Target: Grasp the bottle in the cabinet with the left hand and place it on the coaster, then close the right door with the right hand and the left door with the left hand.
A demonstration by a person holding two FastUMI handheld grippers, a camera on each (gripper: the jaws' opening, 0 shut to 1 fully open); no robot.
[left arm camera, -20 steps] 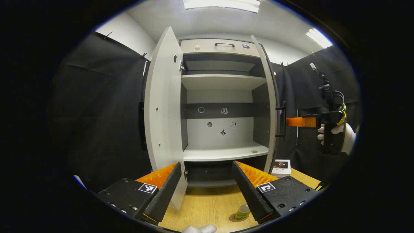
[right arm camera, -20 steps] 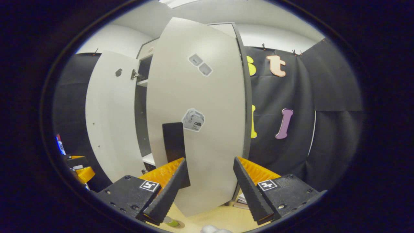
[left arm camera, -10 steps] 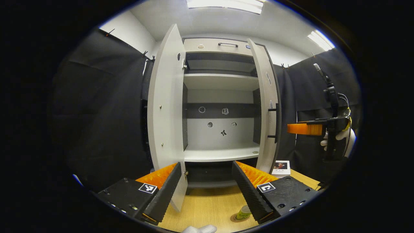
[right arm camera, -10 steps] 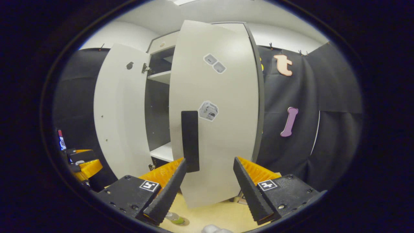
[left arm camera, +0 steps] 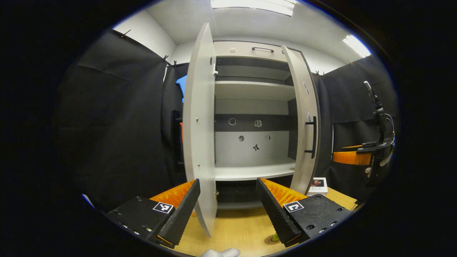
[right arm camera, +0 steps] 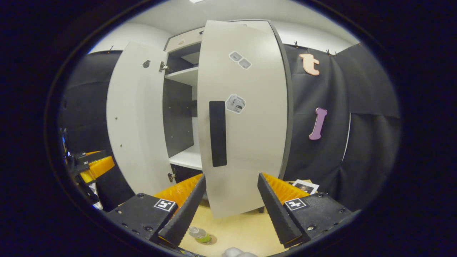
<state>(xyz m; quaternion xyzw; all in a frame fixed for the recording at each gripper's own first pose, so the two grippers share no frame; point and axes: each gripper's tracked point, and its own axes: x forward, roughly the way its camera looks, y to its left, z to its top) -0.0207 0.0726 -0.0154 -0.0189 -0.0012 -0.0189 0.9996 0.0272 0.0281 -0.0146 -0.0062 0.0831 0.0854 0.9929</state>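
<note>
Both doors are ajar, bottle already down on the coaster, and the right door stands straight ahead of the right gripper, whose fingers are spread wide and empty, like the left gripper.

left gripper: fingers spread apart, holding nothing, pointing level ahead.
right gripper: fingers spread apart, holding nothing; in the left gripper view at 3 o'clock, held level by a gloved hand.
</note>
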